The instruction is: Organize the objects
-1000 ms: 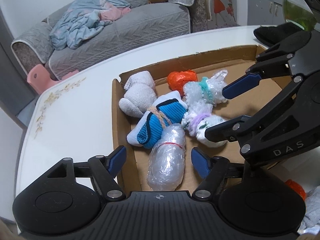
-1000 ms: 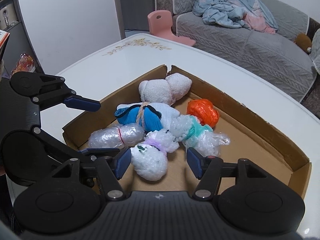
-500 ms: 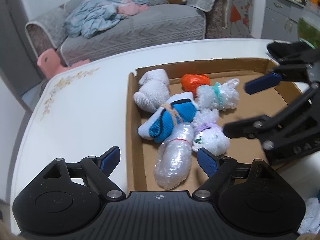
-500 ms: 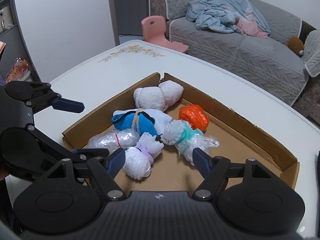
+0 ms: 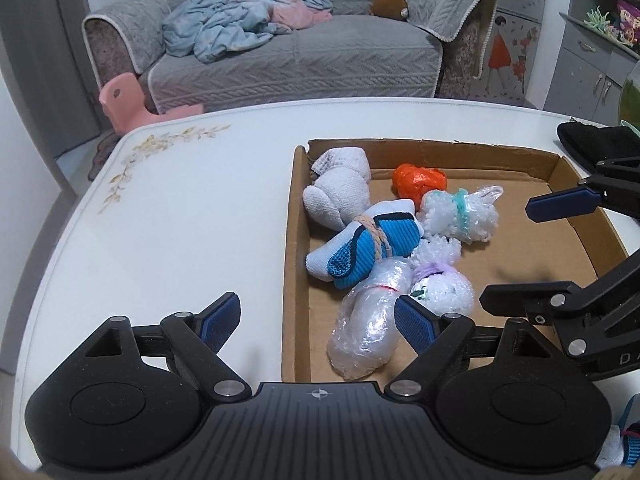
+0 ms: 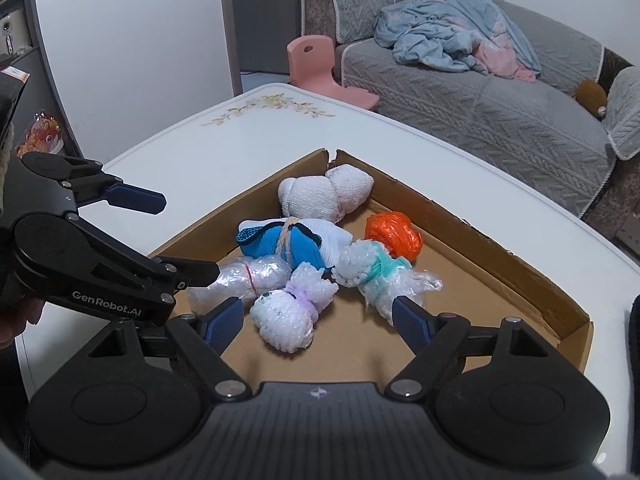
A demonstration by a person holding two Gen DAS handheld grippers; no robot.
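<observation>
On the white table (image 5: 168, 216): a shallow cardboard tray (image 5: 436, 152), holding six bundles bunched toward its far-left corner. Nearest that corner, a white sock roll (image 5: 338, 194), touching a blue-and-white sock bundle (image 5: 366, 244) tied with tan cord. Behind those, toward the tray's far wall, an orange plastic ball (image 5: 418, 180), touching a bubble-wrap bundle with a teal band (image 5: 460, 216). Closer to the tray's near edge, a bubble-wrap bundle with a purple band (image 6: 290, 312) and a clear bubble-wrap roll with a red band (image 5: 366, 324), side by side and touching.

Above the tray's near-left edge, the left gripper (image 5: 318, 316), spread wide, gripping nothing, one finger over the table and the other over the clear roll. Over the tray's near-right side, the right gripper (image 6: 318, 318), likewise spread wide and empty, fingers flanking the purple-banded bundle from above without touching.

Beyond the tray, past the table: a grey sofa (image 5: 296, 56) with a crumpled blue blanket (image 5: 236, 28), and a pink stool (image 5: 124, 98) beside it.
</observation>
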